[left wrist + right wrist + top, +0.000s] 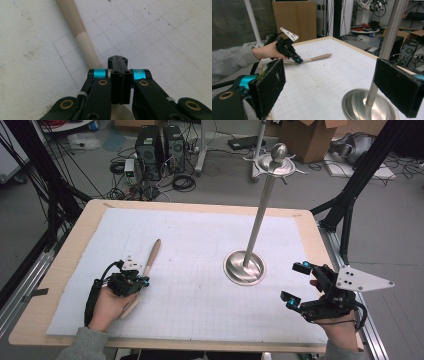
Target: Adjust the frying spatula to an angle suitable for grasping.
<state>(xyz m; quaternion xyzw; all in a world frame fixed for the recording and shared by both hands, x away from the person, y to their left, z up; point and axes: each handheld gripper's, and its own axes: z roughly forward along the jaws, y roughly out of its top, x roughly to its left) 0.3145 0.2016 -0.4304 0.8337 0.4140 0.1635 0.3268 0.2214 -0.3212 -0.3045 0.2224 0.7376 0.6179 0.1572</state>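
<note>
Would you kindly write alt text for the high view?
The left gripper is shut on a wooden stick lying on a white gridded mat. At right, the open right gripper hovers beside a metal stand with a tall pole.

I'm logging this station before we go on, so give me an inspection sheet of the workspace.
Surface: wooden table under a white gridded mat.
Job's things: wooden stick lying flat on the mat; metal stand upright.
Clutter: nothing seen.
Grippers: left gripper shut on the wooden stick; right gripper open, holding nothing, beside the stand.
Cables: black cable trailing from the left gripper.
Surroundings: computer towers, cardboard box, floor cables.
</note>
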